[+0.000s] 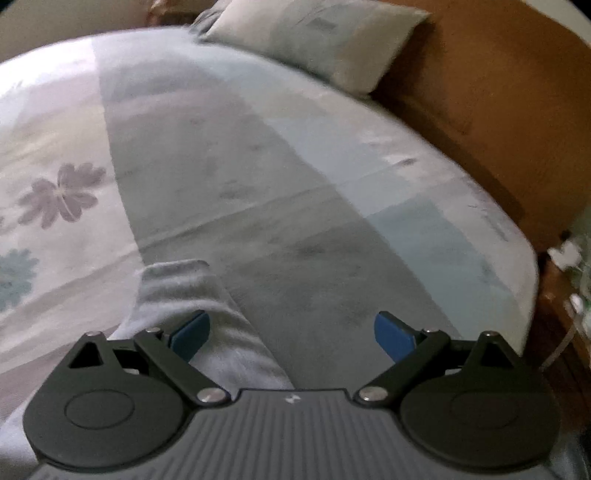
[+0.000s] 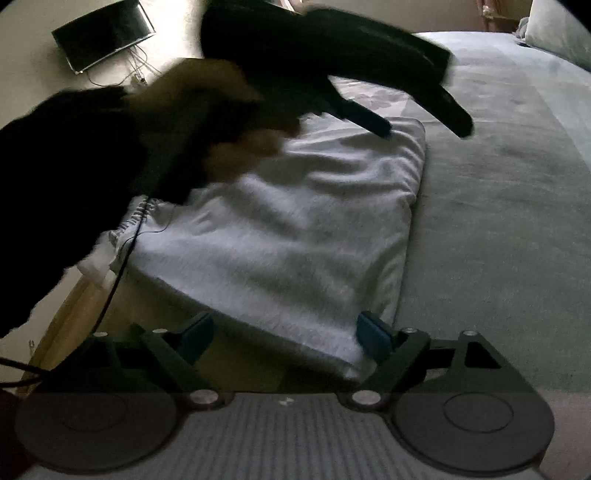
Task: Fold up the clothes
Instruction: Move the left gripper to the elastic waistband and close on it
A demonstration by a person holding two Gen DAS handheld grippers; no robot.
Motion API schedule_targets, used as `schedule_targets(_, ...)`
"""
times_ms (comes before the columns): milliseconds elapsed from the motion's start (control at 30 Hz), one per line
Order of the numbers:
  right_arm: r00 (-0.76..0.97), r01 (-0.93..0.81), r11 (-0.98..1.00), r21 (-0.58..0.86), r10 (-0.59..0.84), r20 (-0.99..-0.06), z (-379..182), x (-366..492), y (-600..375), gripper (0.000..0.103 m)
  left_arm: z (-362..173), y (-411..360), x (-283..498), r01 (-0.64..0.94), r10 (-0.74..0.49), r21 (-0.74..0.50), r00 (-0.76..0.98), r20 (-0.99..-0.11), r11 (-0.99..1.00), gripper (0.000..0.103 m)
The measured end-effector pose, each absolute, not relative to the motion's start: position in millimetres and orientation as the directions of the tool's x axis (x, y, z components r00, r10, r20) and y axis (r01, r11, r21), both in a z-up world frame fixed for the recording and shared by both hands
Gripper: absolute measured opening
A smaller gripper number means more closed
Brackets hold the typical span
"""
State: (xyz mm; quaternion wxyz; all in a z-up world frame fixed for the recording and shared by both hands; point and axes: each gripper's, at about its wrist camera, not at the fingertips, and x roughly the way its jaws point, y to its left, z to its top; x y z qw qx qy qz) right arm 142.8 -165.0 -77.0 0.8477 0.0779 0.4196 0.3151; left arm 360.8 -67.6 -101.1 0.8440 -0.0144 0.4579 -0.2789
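A light grey folded garment (image 2: 295, 229) lies flat on the bed near its front edge. My right gripper (image 2: 286, 336) is open, its blue fingers spread just above the garment's near corner. My left gripper (image 1: 291, 338) is open and empty; a fold of the same grey garment (image 1: 199, 314) lies under its left finger. In the right wrist view the left gripper (image 2: 421, 114), held by a hand, hovers over the garment's far edge, blurred.
The bed has a sheet with a grey band (image 1: 240, 192) and floral print (image 1: 59, 195). A pillow (image 1: 321, 40) lies at the head by the brown headboard (image 1: 491, 92). A dark monitor (image 2: 103, 33) sits on the floor beyond the bed.
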Motion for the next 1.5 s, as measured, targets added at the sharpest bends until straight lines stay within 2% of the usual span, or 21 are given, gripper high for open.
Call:
schedule_targets(67,0.444,-0.470,0.783,0.408,0.609,-0.657,-77.3,142.6,-169.4,0.089,-114.4,-71.3,373.3,0.418,-0.437,-0.251,0.442,-0.783,0.873,0.095)
schedule_targets(167,0.442,-0.462,0.776,0.430,0.621,-0.647,-77.8,141.1,-175.3,0.089,-109.9,-67.9,375.5,0.387,-0.434,-0.267,0.454,-0.778,0.883,0.095)
schedule_targets(367,0.456,-0.464,0.786,0.409,0.608,-0.650,-78.7,137.0,-171.0,0.088,-70.1,-46.1,333.2,0.454,-0.421,-0.193,0.480,-0.769,0.870,0.095)
schedule_targets(533,0.476,-0.452,0.809,0.375,0.575,-0.666,-77.0,134.2,-163.2,0.088,-49.3,-6.8,267.0,0.489,-0.368,-0.099,0.493,-0.788,0.867,0.096)
schedule_targets(767,0.525,-0.432,0.845,0.315,0.519,-0.674,-58.5,127.2,-153.0,0.088,-73.6,40.2,176.5,0.451,-0.197,0.116,0.588,-0.784,0.885,0.096)
schedule_targets(867,0.546,-0.440,0.847,0.297,0.515,-0.661,-46.8,121.3,-147.8,0.088,-90.4,61.1,156.9,0.407,-0.222,0.049,0.592,-0.775,0.912,0.096)
schedule_targets(933,0.543,-0.443,0.849,0.288,0.510,-0.667,-43.9,120.9,-142.1,0.088,-103.8,79.8,156.7,0.360,-0.282,-0.080,0.556,-0.782,0.930,0.096)
schedule_targets(1033,0.534,-0.446,0.854,0.267,0.493,-0.687,-42.8,120.7,-131.0,0.088,-94.4,95.1,156.0,0.318,-0.323,-0.160,0.567,-0.758,0.934,0.096)
schedule_targets(1200,0.534,-0.490,0.842,0.227,0.496,-0.685,-31.8,116.8,-110.0,0.088,-68.5,114.9,142.9,0.302,-0.312,-0.143,0.644,-0.699,0.943,0.096)
schedule_targets(1333,0.517,-0.549,0.809,0.208,0.525,-0.676,-21.6,118.9,-84.9,0.088,-96.0,139.4,144.4,0.225,-0.313,-0.223,0.568,-0.761,0.949,0.095)
schedule_targets(1500,0.454,-0.646,0.739,0.192,0.574,-0.681,-17.0,121.0,-44.9,0.088,-63.4,152.1,136.2,0.239,-0.333,-0.232,0.635,-0.697,0.943,0.095)
